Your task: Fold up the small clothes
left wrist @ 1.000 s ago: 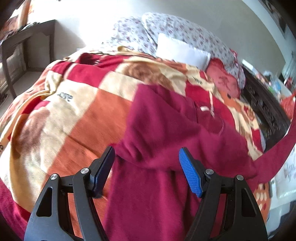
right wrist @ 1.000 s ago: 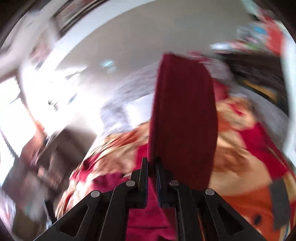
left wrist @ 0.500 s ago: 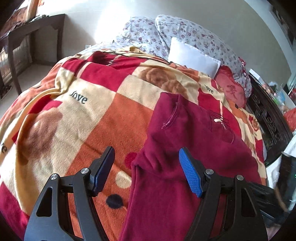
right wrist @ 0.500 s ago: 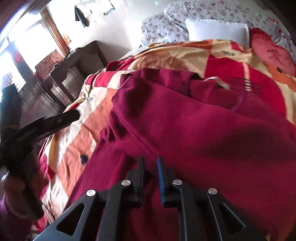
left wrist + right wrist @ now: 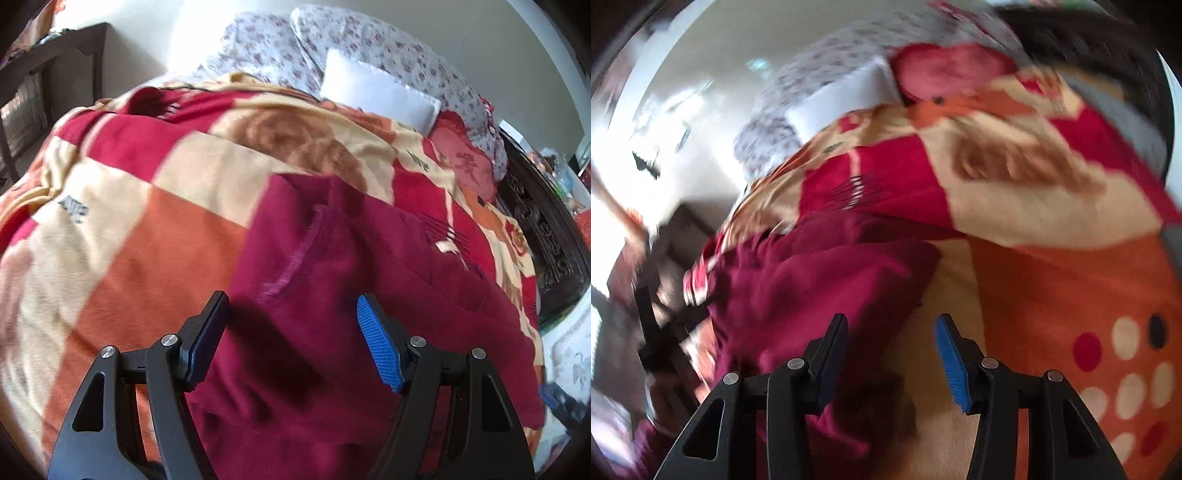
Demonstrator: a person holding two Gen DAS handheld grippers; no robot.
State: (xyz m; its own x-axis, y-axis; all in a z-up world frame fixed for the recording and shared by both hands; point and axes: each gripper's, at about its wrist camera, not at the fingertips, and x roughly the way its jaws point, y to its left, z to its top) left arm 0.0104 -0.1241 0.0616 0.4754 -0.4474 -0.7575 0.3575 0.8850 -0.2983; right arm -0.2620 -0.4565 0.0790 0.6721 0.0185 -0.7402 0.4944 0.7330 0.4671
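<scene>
Lying on the bed (image 5: 122, 236), the garment (image 5: 332, 314) is held by neither gripper; left gripper (image 5: 291, 332) and right gripper (image 5: 891, 350) jaws are spread apart. A bunched layer could be caught, spoiling the fold.

A home bedroom: a bed under a patchwork blanket (image 5: 155, 229), pillows (image 5: 376, 96) against the wall.

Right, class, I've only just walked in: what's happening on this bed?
A person with a gripper in each hand is folding a maroon garment on a patterned blanket. Both the left gripper and the right gripper are open and hold nothing; the garment lies partly folded beneath them.
</scene>
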